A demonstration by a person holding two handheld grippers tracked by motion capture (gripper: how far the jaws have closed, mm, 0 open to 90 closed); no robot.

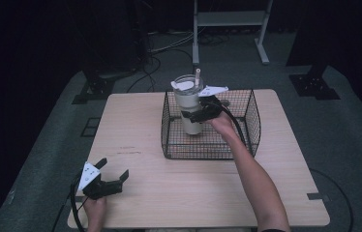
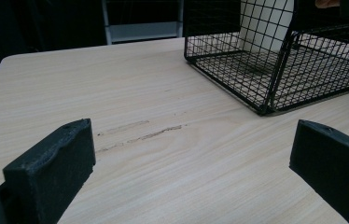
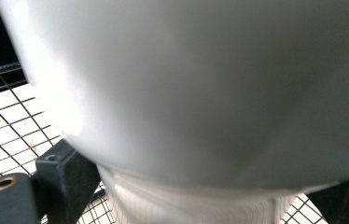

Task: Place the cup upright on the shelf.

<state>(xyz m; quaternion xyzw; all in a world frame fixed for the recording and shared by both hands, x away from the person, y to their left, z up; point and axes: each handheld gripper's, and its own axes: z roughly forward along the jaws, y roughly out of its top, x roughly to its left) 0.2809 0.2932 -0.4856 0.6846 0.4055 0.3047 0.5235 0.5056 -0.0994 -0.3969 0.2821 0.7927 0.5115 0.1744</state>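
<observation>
Smooth white tumbler [image 1: 189, 107] in wire basket [image 1: 251, 126]

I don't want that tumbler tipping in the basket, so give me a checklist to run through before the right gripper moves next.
1. Right gripper closed around the tumbler: ok, a jaw on each side of its body.
2. Tumbler upright: ok.
3. Tumbler inside the wire basket: ok.
4. Tumbler base resting on the basket floor: cannot tell.
5. Straw and lid in place: ok.
6. Left gripper out of the way: ok, open near the table's front left corner.
</observation>
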